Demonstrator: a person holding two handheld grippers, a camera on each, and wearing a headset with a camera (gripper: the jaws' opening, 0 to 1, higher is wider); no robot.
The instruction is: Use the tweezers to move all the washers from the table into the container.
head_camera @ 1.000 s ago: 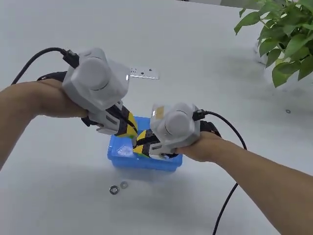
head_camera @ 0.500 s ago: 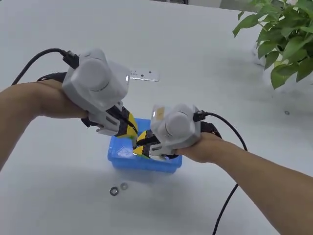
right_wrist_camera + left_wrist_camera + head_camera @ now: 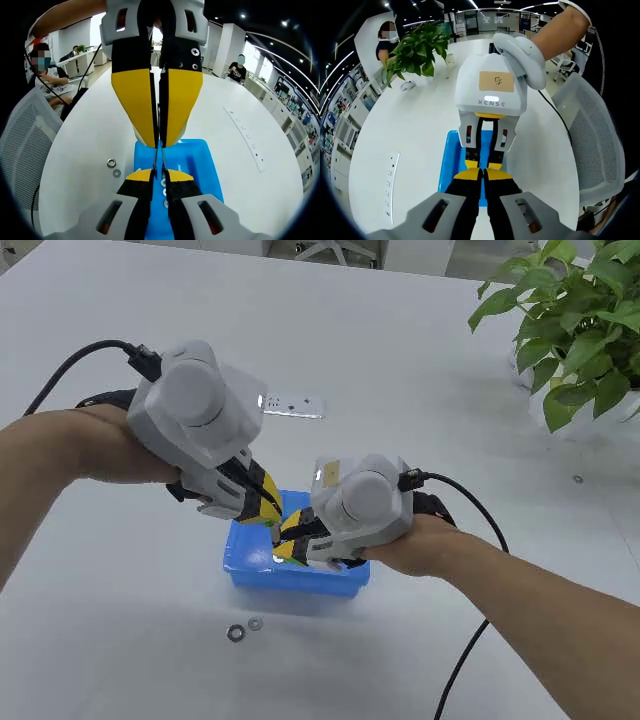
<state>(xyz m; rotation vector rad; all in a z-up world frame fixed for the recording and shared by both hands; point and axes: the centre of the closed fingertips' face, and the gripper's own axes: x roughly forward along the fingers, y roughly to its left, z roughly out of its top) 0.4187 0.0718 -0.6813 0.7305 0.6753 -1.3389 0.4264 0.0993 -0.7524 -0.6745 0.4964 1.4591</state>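
"Washers [image 3: 236,633]: where are they?" asks the first.

"Two lie side by side on the white table [image 3: 450,390], just in front of the blue container [image 3: 295,581] and not touching it," says the second. "In the right gripper view a few more lie inside the container, in a short row on its floor."

"And the tweezers [image 3: 158,159]?"

"In the right gripper view they are a thin metal strip. It runs down from between the yellow pads of the left hand-held gripper [image 3: 268,512] to the tips of the right hand-held gripper [image 3: 287,544], above the container."

"How do the grippers stand?"

"The left hand-held gripper is clenched on the tweezers, its jaws pressed close with only the strip between them. The right one's jaws stand close together around the lower end of the tweezers. Whether they squeeze it, I cannot tell. The two meet tip to tip over the container, each held in a hand, and a black cable [image 3: 70,365] runs from each."

"What else is on the table?"

"A white power strip [image 3: 292,403] lies well beyond the container. A leafy green plant [image 3: 575,320] stands at the far right."
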